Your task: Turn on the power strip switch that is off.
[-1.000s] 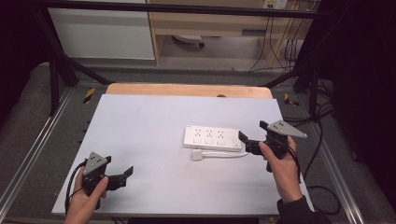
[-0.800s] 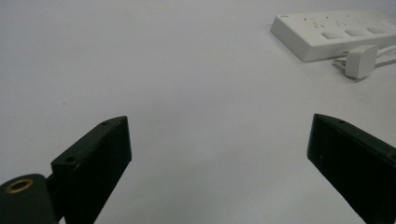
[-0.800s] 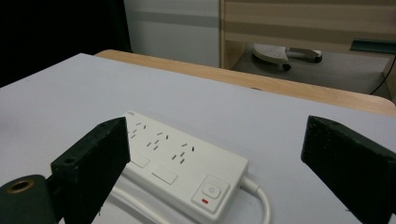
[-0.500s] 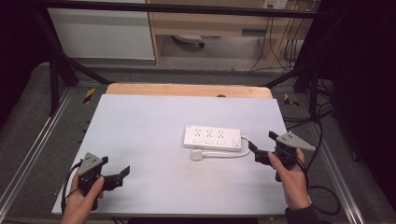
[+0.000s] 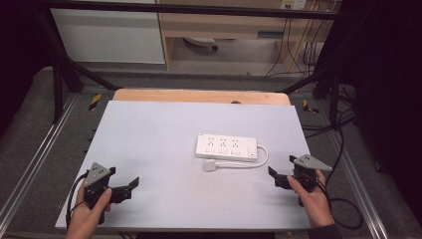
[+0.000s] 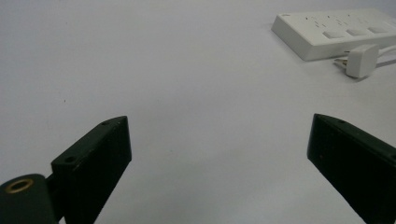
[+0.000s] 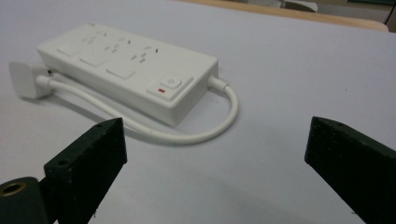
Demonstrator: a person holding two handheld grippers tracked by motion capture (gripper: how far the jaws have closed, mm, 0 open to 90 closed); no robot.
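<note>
Both grippers stand wide open, holding and touching nothing: left gripper (image 5: 130, 185) at the table's (image 5: 149, 129) near-left, right gripper (image 5: 275, 178) just short of the power strip (image 5: 226, 146) at centre-right. Rigid, smooth plastic body, probably light; grip across its long sides. Cable (image 7: 205, 133) is pliable, plug (image 7: 22, 79) loose beside it.

No word, brand or number can be read anywhere — the white power strip (image 7: 126, 70) carries only marks: a small power symbol on its switch button (image 7: 171, 83) at the cable end, and just below that symbol a short red dash; the socket faces further along the strip from the switch show bare slots, no lettering
</note>
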